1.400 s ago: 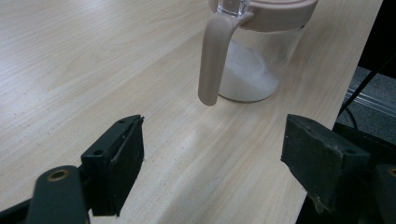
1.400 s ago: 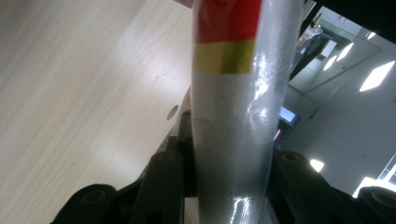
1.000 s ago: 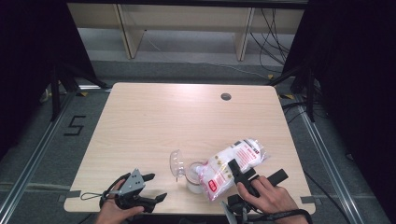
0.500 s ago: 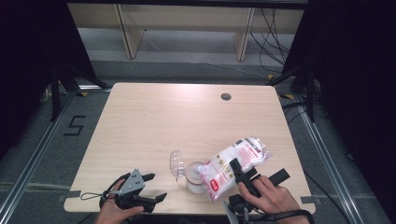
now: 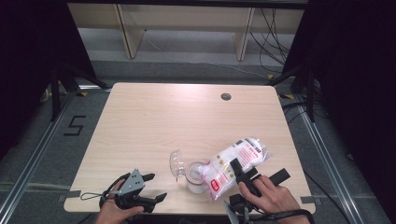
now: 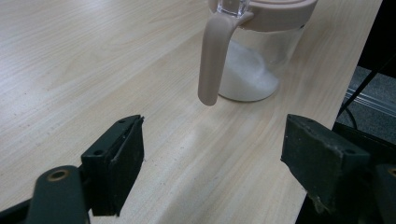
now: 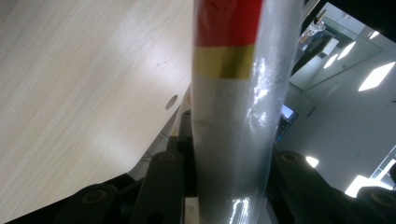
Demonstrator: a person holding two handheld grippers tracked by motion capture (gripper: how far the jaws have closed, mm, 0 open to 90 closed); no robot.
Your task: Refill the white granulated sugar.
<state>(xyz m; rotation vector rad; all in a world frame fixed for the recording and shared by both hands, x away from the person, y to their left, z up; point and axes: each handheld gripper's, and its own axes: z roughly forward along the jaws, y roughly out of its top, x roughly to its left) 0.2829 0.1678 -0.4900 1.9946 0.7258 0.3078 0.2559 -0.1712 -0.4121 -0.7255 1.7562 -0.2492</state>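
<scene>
At the near left edge of the desk (image 5: 140,121), the left claw (image 5: 152,186) rests on the wood with its jaws spread wide and nothing between them, pointing toward the clear jar (image 5: 195,176). The jar stands near the front edge, its pink lid (image 5: 177,162) flipped open and white grains at its bottom. Tilted over its mouth is the bag (image 5: 233,163), clenched by the right claw (image 5: 240,171).
</scene>
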